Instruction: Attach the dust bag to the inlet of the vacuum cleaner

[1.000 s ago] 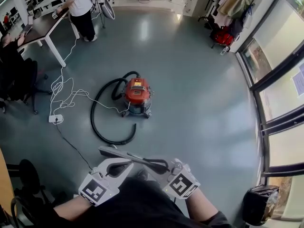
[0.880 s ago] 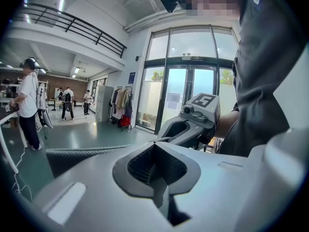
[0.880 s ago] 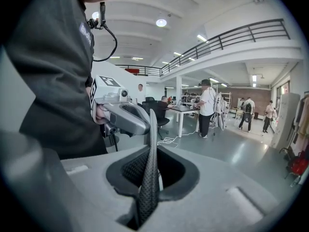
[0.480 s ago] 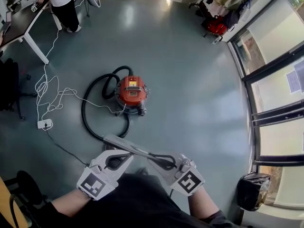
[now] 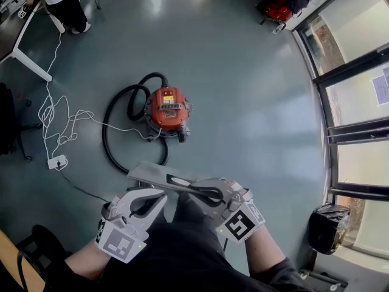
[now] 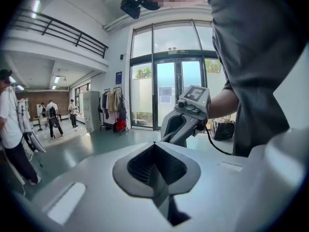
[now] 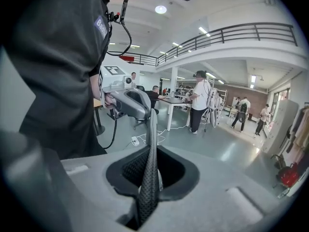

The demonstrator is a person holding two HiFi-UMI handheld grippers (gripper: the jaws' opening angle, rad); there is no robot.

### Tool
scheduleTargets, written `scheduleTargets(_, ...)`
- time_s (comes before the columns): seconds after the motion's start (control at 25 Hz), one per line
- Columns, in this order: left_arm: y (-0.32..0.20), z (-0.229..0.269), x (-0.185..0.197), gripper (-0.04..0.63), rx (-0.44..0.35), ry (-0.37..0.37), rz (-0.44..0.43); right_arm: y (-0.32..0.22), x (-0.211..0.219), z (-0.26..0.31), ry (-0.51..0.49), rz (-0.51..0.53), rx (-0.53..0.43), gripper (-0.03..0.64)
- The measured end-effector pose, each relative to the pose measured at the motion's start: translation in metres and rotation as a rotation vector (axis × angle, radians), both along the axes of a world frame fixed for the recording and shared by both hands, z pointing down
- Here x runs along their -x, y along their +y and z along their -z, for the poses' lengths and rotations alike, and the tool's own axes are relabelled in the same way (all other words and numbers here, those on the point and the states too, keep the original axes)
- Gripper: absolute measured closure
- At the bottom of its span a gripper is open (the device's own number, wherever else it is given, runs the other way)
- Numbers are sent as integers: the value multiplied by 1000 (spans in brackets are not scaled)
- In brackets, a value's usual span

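The red vacuum cleaner [image 5: 168, 109] stands on the floor ahead, its black hose [image 5: 115, 123] looped to its left. I hold the flat grey dust bag [image 5: 152, 176] level between both grippers, short of the vacuum. My left gripper [image 5: 152, 194] is shut on the bag's near left part. My right gripper [image 5: 209, 193] is shut on its right part. In the left gripper view the bag runs edge-on as a thin strip [image 6: 161, 190] towards the right gripper [image 6: 186, 120]. The right gripper view shows the bag as a dark meshed strip [image 7: 150, 168] leading to the left gripper [image 7: 128, 100].
A white cable and power strip [image 5: 56, 161] lie on the floor left of the hose. A desk [image 5: 15, 35] and a standing person [image 5: 64, 5] are at far left. Glass doors [image 5: 358, 120] line the right side, with a black bin [image 5: 325, 227] by them.
Both grippers have carried the dust bag forward, and the vacuum cleaner now lies closer in front of them. The grip on the bag looks the same.
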State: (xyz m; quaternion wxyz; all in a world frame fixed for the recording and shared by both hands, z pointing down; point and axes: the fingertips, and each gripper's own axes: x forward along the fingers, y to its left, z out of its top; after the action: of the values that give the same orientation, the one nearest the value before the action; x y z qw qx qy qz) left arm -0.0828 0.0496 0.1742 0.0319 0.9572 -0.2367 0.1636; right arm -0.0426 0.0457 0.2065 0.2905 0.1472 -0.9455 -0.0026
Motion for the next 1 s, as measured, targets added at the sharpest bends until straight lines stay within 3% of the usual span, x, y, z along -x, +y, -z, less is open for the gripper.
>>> scheduleTargets(0.28, -32, -42, -34, 523, -65, -155, 18, -26, -23, -45, 7, 137, 31, 593)
scheduleTargets(0.48, -46, -90, -63, 441, -122, -341, -54, -43, -43, -77, 38, 220, 20, 594)
scheduleTargets(0.64, -50, -136, -79, 403, -114, -463, -120, -53, -55, -103, 68, 276, 1, 594)
scheduleTargets(0.8, -59, -172, -86, 399, -93, -494, -133, -62, -62, -134, 84, 295, 2, 594)
scheduleTargets(1.0, -66, -211, -83, 396, -62, -479, -180, -73, -61, -179, 72, 274, 30, 594)
